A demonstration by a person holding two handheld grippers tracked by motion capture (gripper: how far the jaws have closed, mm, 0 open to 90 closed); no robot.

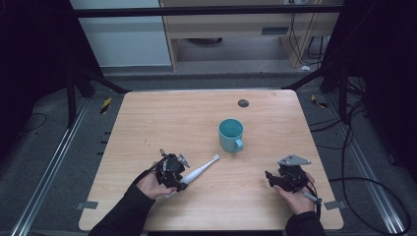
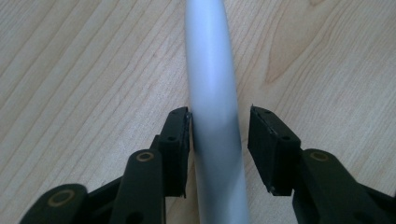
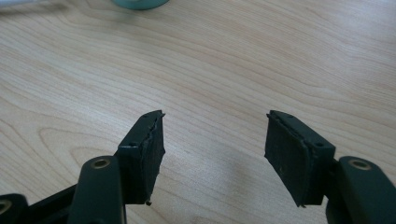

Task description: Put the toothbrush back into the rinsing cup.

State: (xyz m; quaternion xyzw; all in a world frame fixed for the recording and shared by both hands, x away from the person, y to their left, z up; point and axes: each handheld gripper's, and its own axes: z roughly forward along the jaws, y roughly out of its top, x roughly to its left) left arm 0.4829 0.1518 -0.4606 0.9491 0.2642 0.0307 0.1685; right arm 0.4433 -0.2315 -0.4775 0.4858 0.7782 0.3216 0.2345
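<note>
On the left of the wooden bench (image 1: 147, 123), the person's left hand (image 1: 150, 186) brings the left gripper (image 1: 178, 178) down over the white electric toothbrush (image 1: 196, 173). The toothbrush lies flat on the bench at a slant, its thick handle end at the gripper and its bristle head pointing up and to the right, toward the mug. In the left gripper view the handle (image 2: 215, 116) runs straight up between the two black jaws. The pad on the left of that view touches the handle, while the pad on the right of it stands just clear, with a thin strip of bench showing in between. So the gripper is not yet clenched on the toothbrush: it straddles the handle without pinching it from both sides.

Near the middle of the bench, a little to the right, a teal mug (image 1: 231, 135) stands upright with its handle turned toward the person. It sits just beyond the bristle head, apart from it. A small dark round spot (image 1: 243, 103) marks the bench farther back.

On the right, the person's right hand (image 1: 297, 196) holds the right gripper (image 1: 269, 178) low over bare wood, well apart from the mug. In the right gripper view its jaws gape wide with nothing between them, released, and the base of the mug (image 3: 140, 3) shows at the top edge.
</note>
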